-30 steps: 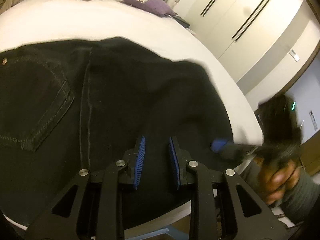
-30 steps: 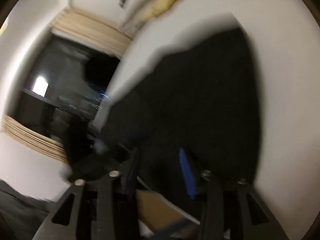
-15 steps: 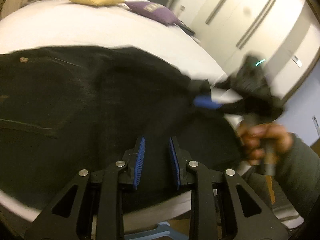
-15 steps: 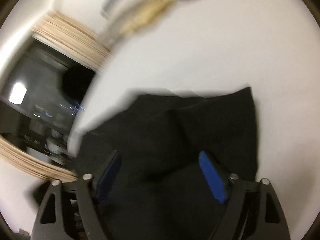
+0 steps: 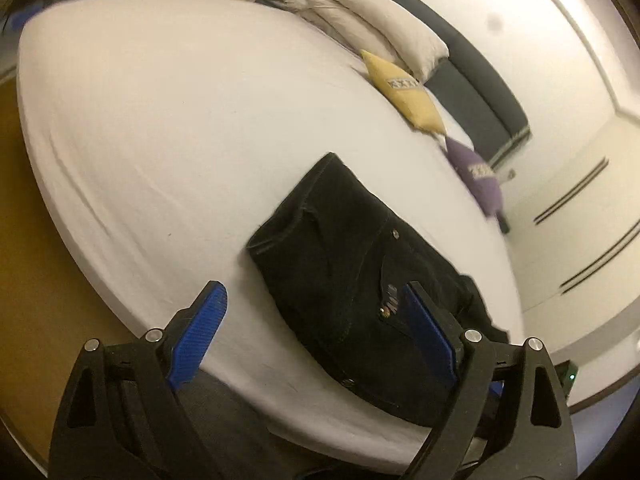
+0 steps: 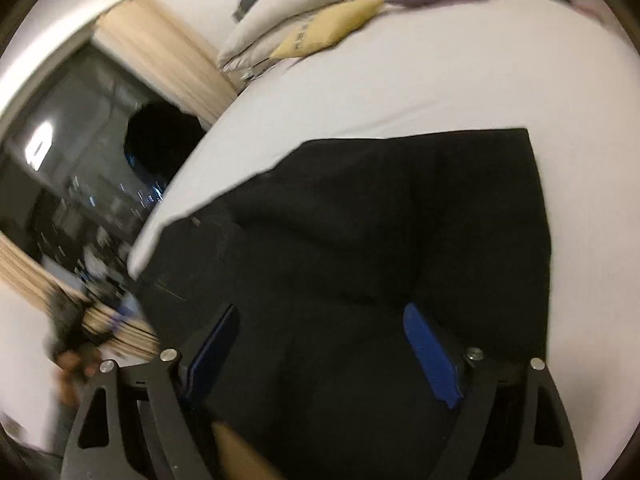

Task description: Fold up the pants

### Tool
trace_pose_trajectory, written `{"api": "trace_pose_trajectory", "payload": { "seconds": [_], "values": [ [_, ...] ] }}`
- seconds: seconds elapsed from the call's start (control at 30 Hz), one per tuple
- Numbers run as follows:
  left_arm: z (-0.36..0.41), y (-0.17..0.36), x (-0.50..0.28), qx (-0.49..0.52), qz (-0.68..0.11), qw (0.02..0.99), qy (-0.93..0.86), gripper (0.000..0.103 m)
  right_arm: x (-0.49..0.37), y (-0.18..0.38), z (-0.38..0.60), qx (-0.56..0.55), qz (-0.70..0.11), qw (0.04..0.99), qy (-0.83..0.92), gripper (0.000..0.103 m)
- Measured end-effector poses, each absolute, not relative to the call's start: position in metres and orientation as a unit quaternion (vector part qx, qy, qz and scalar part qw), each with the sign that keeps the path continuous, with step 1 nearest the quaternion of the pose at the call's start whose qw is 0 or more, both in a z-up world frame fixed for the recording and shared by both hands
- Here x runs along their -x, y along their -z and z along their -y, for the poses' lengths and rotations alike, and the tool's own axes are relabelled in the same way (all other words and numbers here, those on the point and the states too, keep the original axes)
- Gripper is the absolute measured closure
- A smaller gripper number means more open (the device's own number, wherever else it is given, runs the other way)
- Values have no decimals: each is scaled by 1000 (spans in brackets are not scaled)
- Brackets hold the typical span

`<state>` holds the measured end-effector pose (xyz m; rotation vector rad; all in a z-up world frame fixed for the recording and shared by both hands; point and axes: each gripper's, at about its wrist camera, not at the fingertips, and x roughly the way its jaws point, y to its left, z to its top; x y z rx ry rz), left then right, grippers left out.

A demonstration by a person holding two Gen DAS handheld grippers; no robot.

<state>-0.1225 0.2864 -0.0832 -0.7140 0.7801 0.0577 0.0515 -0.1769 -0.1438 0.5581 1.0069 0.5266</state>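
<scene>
Black pants (image 5: 352, 264) lie folded in a compact stack on the white bed sheet (image 5: 180, 140), close to the bed's near edge. My left gripper (image 5: 314, 292) hovers in front of them, its jaws opening wide, with nothing pressed between the blue pads (image 5: 200, 336). In the right wrist view the pants (image 6: 380, 220) fill the middle. My right gripper (image 6: 320, 314) hangs just over the dark cloth, its jaws also opening, the pads (image 6: 430, 352) clear of the fabric.
A yellow cushion (image 5: 404, 92), a purple cushion (image 5: 480, 176) and white pillows (image 5: 380, 28) sit at the head of the bed. Brown floor (image 5: 24, 240) lies beyond the bed's left edge. A blurred hand (image 6: 68, 360) shows by the dark window (image 6: 80, 160).
Both grippers went from nearly closed to wide open. The left one swung away and rolled, so the whole bed and the folded pants now show. The right one drew back slightly.
</scene>
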Motion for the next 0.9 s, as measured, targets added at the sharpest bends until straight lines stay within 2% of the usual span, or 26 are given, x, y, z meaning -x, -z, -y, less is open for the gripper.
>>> {"api": "trace_pose_trajectory", "payload": {
  "seconds": [0.03,0.13,0.23,0.43,0.47,0.53,0.57,0.6,0.67,0.8,0.9],
  "values": [
    [-288,89,120,350,-373,859,-26,14,-54,139,182,-312,-460,787,-268,16],
    [-292,113,104,384,-387,838,-11,14,-66,128,185,-362,-407,787,-292,16],
    [-294,134,89,414,-394,820,-8,14,-67,130,186,-399,-403,769,-294,16],
    [-300,156,77,455,-363,813,5,14,-41,150,180,-405,-419,763,-280,20],
    [-298,158,74,453,-362,814,5,18,-39,152,185,-409,-418,761,-279,20],
    [-297,160,74,449,-359,818,5,34,-32,154,192,-416,-417,759,-277,22],
    [-296,160,72,449,-360,818,5,51,-29,154,194,-416,-417,759,-276,22],
    [-298,163,71,453,-363,814,-1,61,-30,153,193,-414,-419,759,-276,22],
    [-299,167,64,472,-363,803,0,71,-26,151,197,-410,-422,760,-276,22],
    [-299,175,55,496,-353,793,9,82,-25,150,195,-405,-428,760,-273,23],
    [-292,170,47,484,-347,803,7,85,-24,155,197,-395,-441,762,-262,27]
  ]
}}
